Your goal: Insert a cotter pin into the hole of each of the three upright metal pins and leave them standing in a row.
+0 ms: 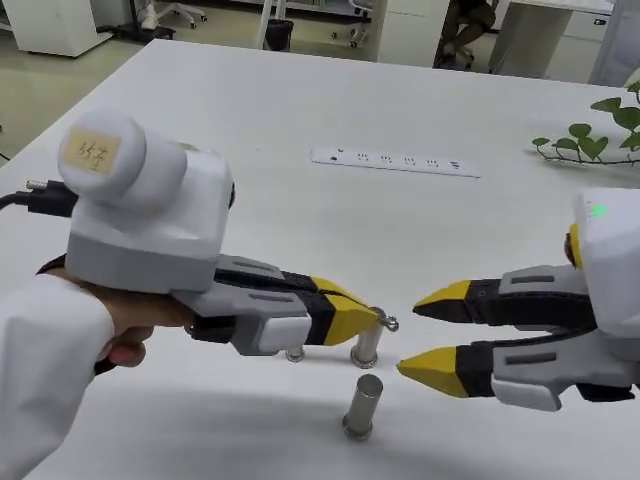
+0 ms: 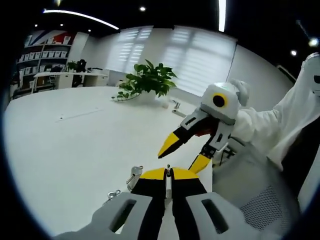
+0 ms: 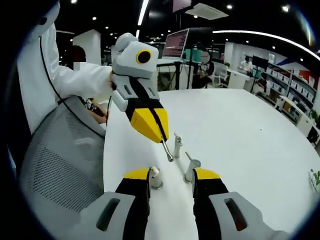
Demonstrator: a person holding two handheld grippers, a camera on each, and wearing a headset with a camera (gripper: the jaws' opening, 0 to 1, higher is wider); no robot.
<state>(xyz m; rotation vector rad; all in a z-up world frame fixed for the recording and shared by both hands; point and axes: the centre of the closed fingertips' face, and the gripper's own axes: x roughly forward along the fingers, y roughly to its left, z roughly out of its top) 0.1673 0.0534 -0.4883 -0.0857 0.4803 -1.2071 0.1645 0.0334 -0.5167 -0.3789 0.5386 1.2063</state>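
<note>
Three short metal pins stand upright on the white table: a near one (image 1: 362,405), a middle one (image 1: 366,345) and one (image 1: 295,353) half hidden under my left gripper (image 1: 372,318). That gripper is shut on a cotter pin (image 1: 386,322), whose looped end pokes out just above the middle pin. In the right gripper view the cotter pin (image 3: 167,150) hangs from the left gripper (image 3: 159,134) among the upright pins (image 3: 177,146). A thin rod seems to stick out of one pin (image 3: 191,167). My right gripper (image 1: 408,337) is open, facing the left one, nothing in it.
A white power strip (image 1: 395,160) lies further back on the table (image 1: 300,120). A green plant (image 1: 595,135) sits at the right edge. A mesh chair (image 3: 60,160) stands beside the table.
</note>
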